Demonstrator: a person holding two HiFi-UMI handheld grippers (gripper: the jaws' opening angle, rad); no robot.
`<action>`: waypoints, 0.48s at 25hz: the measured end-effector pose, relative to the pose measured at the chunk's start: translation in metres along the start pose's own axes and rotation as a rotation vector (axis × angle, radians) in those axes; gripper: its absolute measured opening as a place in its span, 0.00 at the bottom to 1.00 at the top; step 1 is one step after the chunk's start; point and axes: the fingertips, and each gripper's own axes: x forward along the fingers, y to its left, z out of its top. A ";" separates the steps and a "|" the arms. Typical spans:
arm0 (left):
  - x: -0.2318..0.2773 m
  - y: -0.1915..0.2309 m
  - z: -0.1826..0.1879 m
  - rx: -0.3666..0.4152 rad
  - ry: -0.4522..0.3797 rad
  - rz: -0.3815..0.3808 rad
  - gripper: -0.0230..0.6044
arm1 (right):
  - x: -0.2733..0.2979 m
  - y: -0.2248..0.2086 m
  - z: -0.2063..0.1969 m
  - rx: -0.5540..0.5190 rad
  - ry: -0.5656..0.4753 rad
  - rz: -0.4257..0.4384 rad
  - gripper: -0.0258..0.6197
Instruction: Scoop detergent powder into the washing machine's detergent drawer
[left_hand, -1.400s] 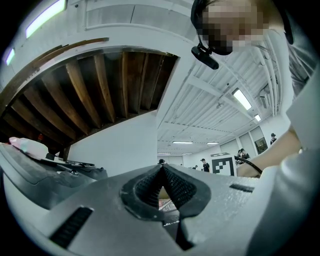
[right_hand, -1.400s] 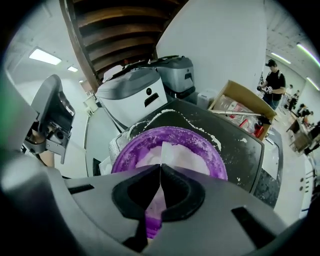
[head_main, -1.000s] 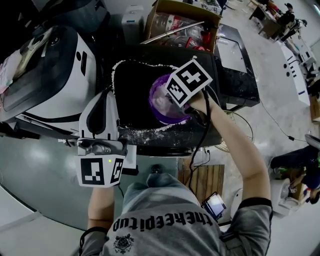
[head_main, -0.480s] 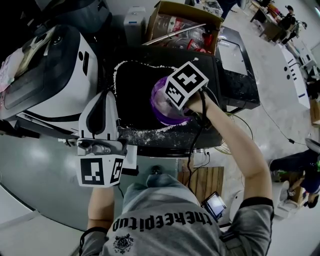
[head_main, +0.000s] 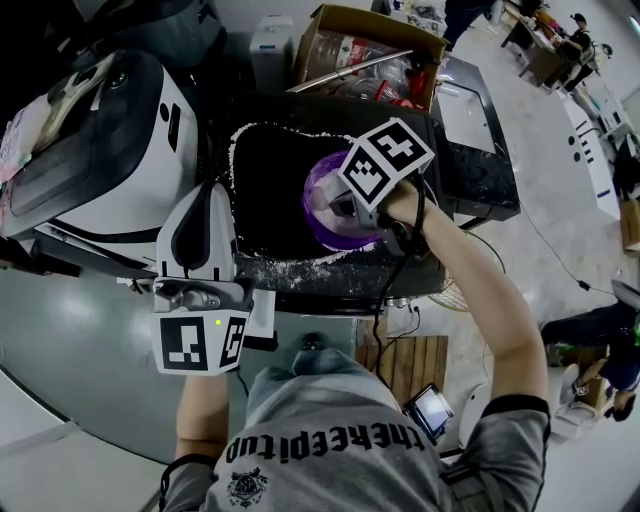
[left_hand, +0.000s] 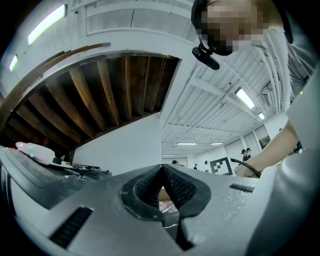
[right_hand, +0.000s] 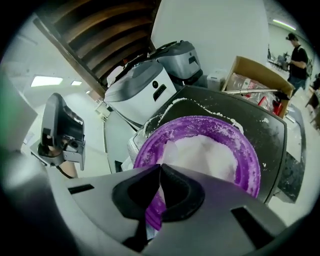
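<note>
at the left stands a white rounded appliance with a dark lid (head_main: 150, 150). just beside it the left gripper (left_hand: 161, 169) is tilted up toward the ceiling, its tongs pressed together at the tips with nothing between them. to its right lies a black flat tray (head_main: 270, 170), with spilled white powder in a line along its far and near edges. on the tray sits a round purple plastic bowl (right_hand: 250, 165) that holds the heap of white detergent powder (right_hand: 207, 150). the right gripper (right_hand: 160, 167) hangs at the bowl's near rim, its tongs pinching the handle of a pale translucent scoop (right_hand: 170, 150) whose head rests in the powder. behind the tray is an open brown cardboard box (head_main: 370, 18).
</note>
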 end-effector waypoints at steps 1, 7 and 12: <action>-0.001 0.000 0.001 0.000 -0.002 -0.001 0.04 | -0.002 0.002 -0.001 0.013 -0.006 0.018 0.05; -0.005 -0.005 0.006 -0.001 -0.012 -0.008 0.04 | -0.011 0.013 -0.008 0.094 -0.056 0.108 0.05; -0.012 -0.004 0.009 0.002 -0.022 -0.015 0.04 | -0.017 0.011 -0.009 0.143 -0.139 0.097 0.05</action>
